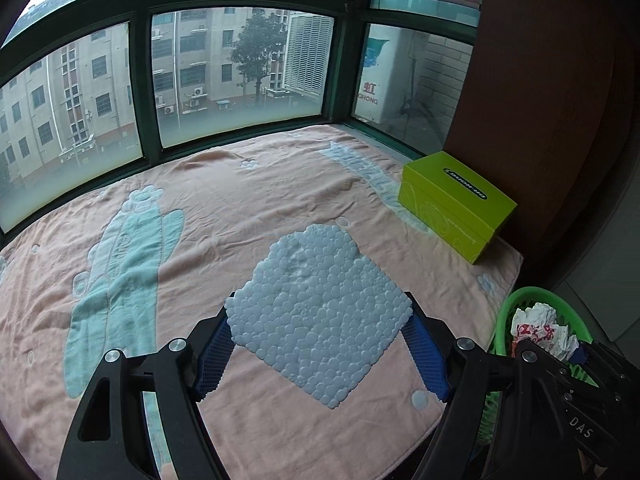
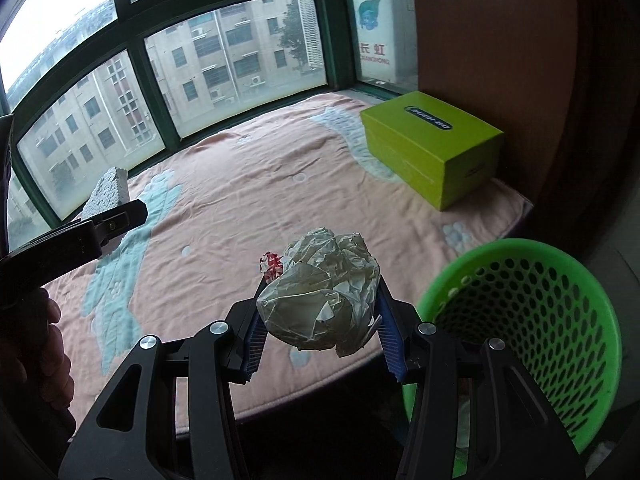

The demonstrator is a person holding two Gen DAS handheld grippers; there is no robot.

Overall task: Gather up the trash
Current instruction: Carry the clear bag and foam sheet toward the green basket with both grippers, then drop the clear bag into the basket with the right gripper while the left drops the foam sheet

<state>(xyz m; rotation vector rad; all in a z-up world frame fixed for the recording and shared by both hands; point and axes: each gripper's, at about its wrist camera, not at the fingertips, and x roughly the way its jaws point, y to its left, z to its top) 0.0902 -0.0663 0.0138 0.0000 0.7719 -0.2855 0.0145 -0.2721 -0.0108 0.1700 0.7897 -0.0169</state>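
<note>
A white foam slab (image 1: 320,316) hangs above the pink blanket, and my left gripper (image 1: 320,312) is shut on it by two opposite corners. In the right wrist view the same foam slab (image 2: 108,192) shows at the left, clamped in the left gripper's black finger. My right gripper (image 2: 320,304) is shut on a crumpled ball of pale paper (image 2: 324,296) with a red-printed scrap at its top left. It hovers over the blanket's near edge, left of the green mesh basket (image 2: 532,316). The green basket (image 1: 516,304) and the right gripper's paper ball (image 1: 540,328) also appear in the left wrist view.
A pink blanket (image 1: 240,208) with teal figures covers the window platform. A lime-green box (image 2: 432,148) stands at its far right corner by a brown cabinet (image 1: 540,80). Green-framed windows (image 1: 240,64) run along the back. A hand (image 2: 44,360) holds the left gripper.
</note>
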